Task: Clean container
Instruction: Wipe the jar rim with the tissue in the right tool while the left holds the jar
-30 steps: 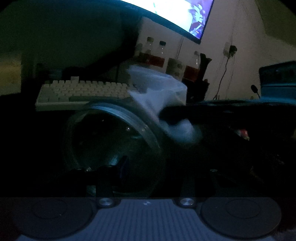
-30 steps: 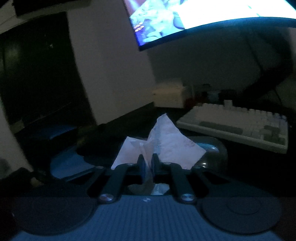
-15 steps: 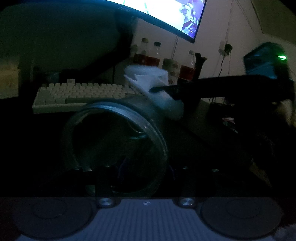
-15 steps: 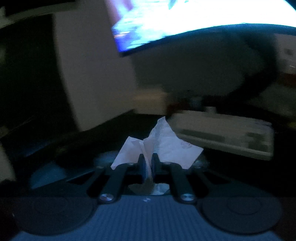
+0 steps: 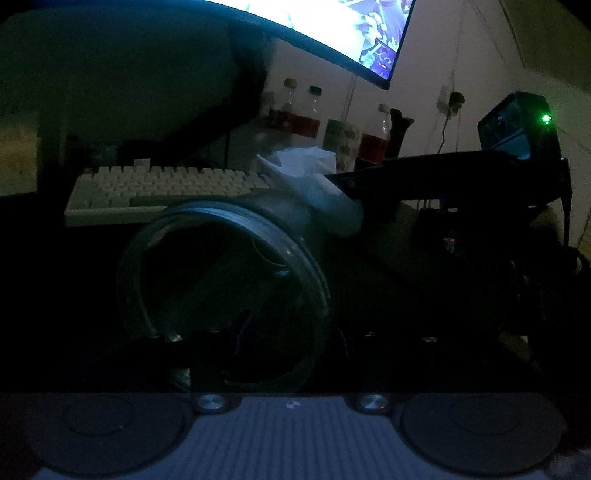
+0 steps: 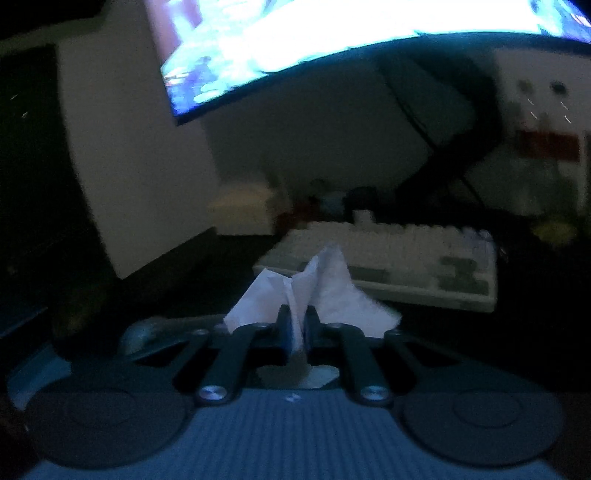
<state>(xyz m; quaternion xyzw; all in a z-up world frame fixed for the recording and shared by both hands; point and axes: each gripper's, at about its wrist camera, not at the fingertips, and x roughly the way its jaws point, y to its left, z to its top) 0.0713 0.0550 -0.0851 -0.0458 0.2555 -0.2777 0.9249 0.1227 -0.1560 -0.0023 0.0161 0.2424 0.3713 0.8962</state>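
I am holding a clear jar [image 5: 225, 291] in my left gripper [image 5: 291, 354], lying on its side with its round open mouth facing back at me, so its long way is running from me toward the white keyboard [image 5: 166, 184]. The room is very dark (my left fingers are just black shapes beside the jar), but they seem to be pressing on its sides near the mouth. My right gripper [image 6: 297, 328] is pinching a crumpled white tissue [image 6: 325, 295] between fingers that are almost pressed together. From the left camera, the tissue [image 5: 317, 184] is touching the top outside of the jar, near its far end. A bright screen [image 6: 332, 33] is glowing above the desk, and bottles [image 5: 299, 110] are standing behind the keyboard.
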